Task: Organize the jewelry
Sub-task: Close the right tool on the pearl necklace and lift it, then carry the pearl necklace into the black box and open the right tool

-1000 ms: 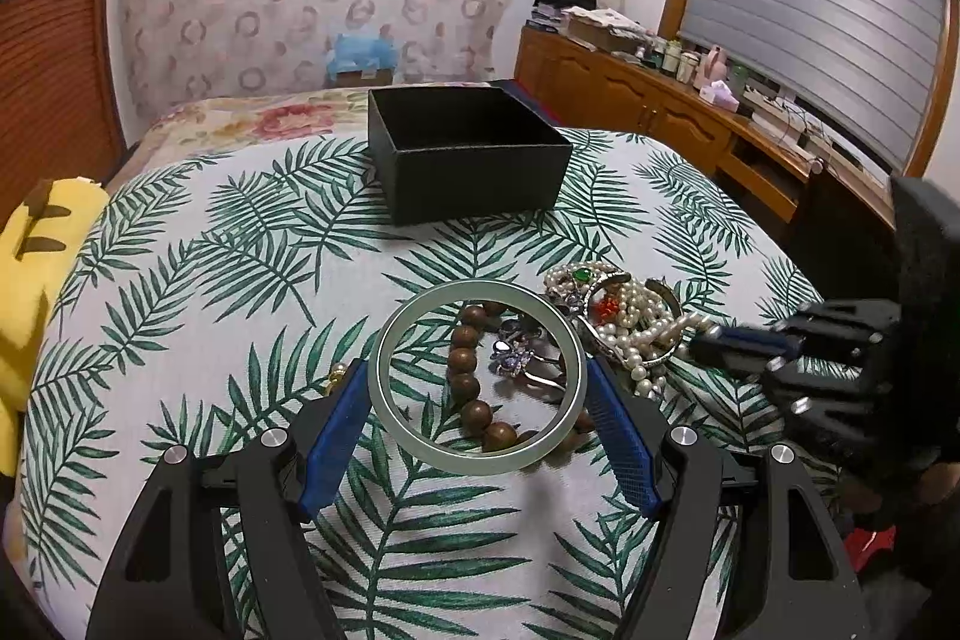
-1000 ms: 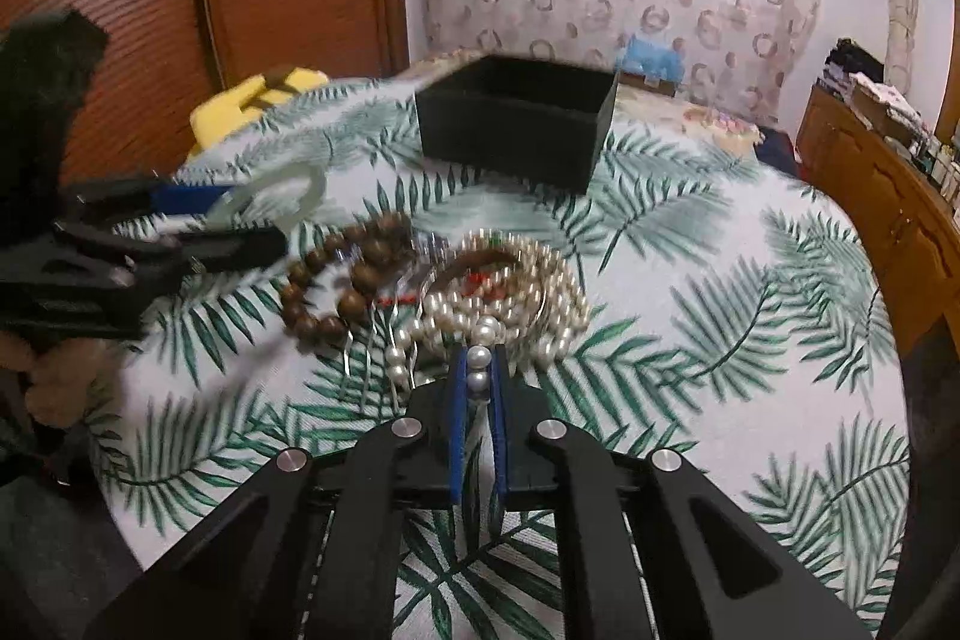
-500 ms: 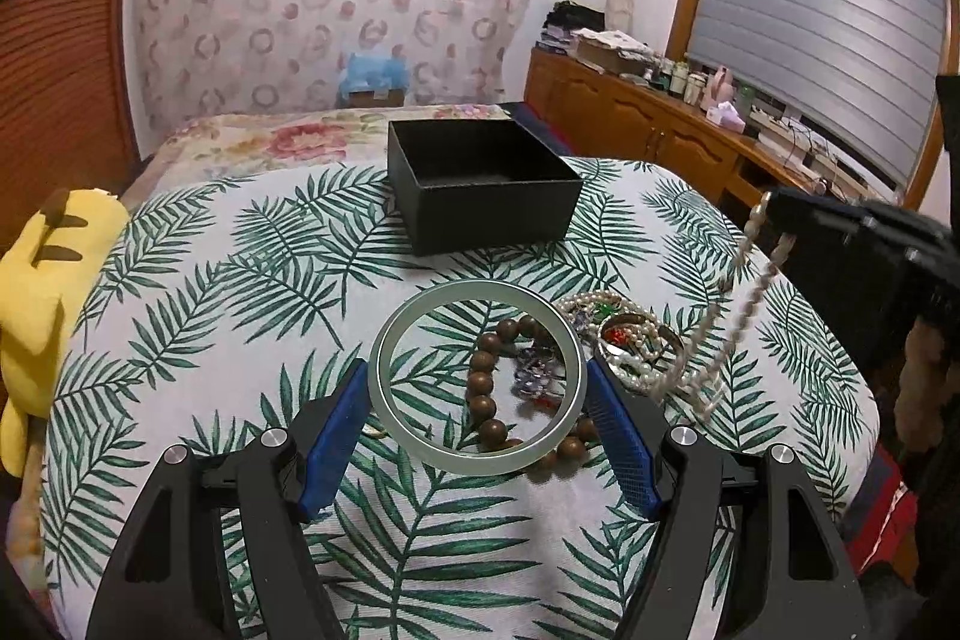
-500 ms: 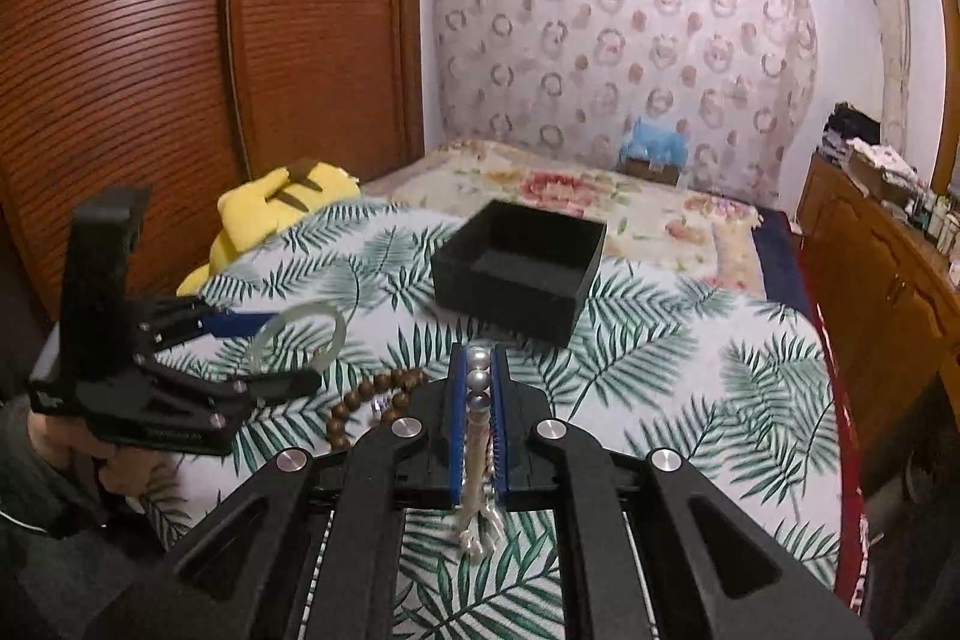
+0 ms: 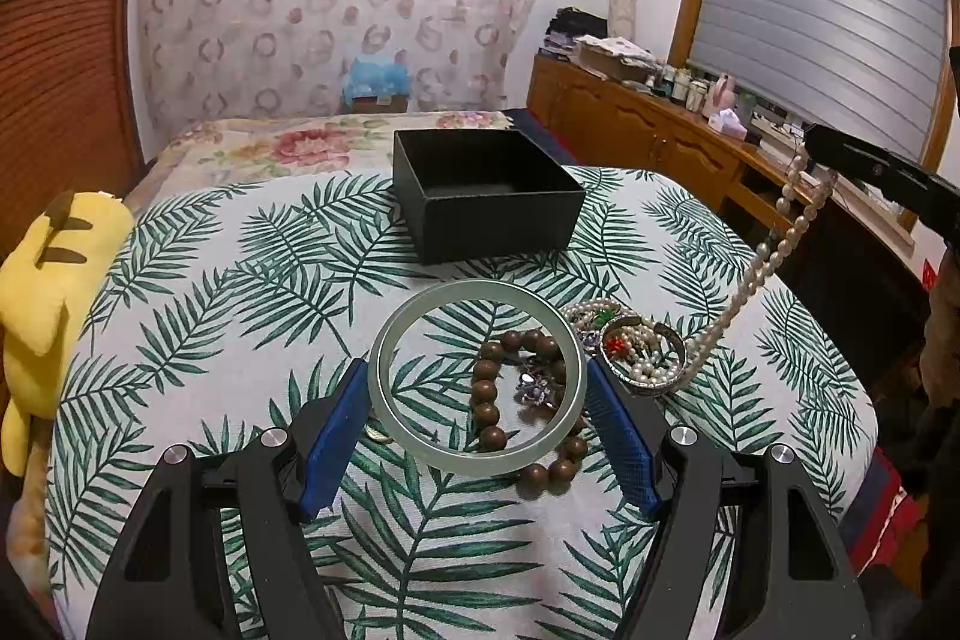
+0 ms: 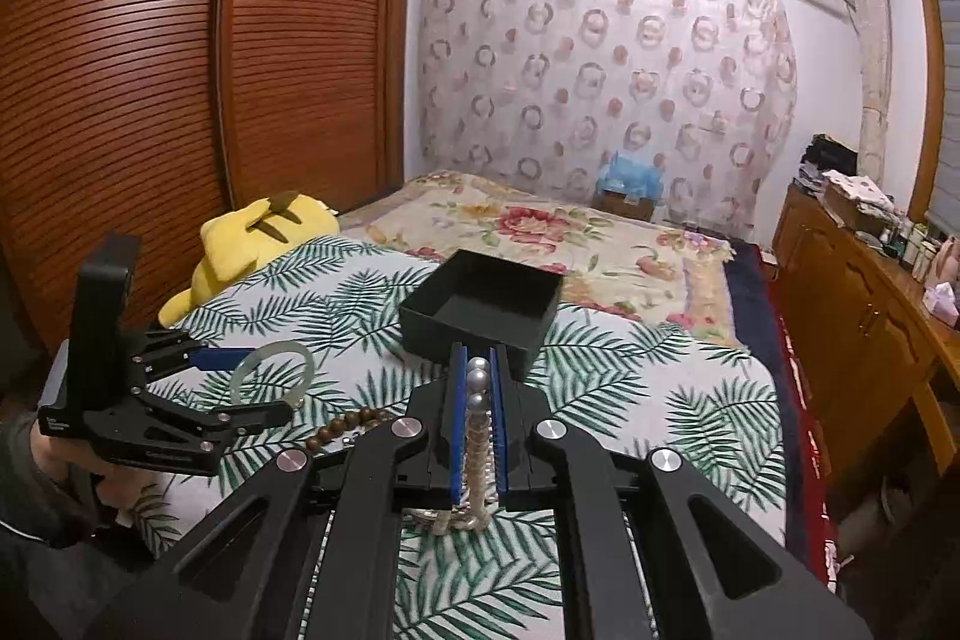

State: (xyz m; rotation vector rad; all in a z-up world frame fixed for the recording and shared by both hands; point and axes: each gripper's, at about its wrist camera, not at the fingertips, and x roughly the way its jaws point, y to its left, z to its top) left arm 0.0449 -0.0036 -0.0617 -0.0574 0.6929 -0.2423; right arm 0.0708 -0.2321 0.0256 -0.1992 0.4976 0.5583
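Observation:
My left gripper [image 5: 477,382] is shut on a pale green bangle [image 5: 420,334] and holds it level above the jewelry pile. My right gripper [image 6: 478,364] is shut on a pearl necklace [image 6: 477,436]; the strand [image 5: 774,250] hangs from it, its lower end still in the pile. The pile holds a wooden bead bracelet [image 5: 489,400], a purple brooch [image 5: 537,388] and a metal cuff with pearls [image 5: 645,358]. An open, empty black box [image 5: 486,196] stands behind the pile; it also shows in the right wrist view [image 6: 480,310].
The table has a palm-leaf cloth [image 5: 210,280]. A yellow plush toy [image 5: 48,292] lies at its left edge. A bed with a floral cover [image 6: 540,226] lies behind. A wooden sideboard [image 5: 660,136] with clutter runs along the right wall.
My right gripper has risen with the pearl necklace, drawing the strand up out of the pile. My left gripper has lifted and still holds the bangle.

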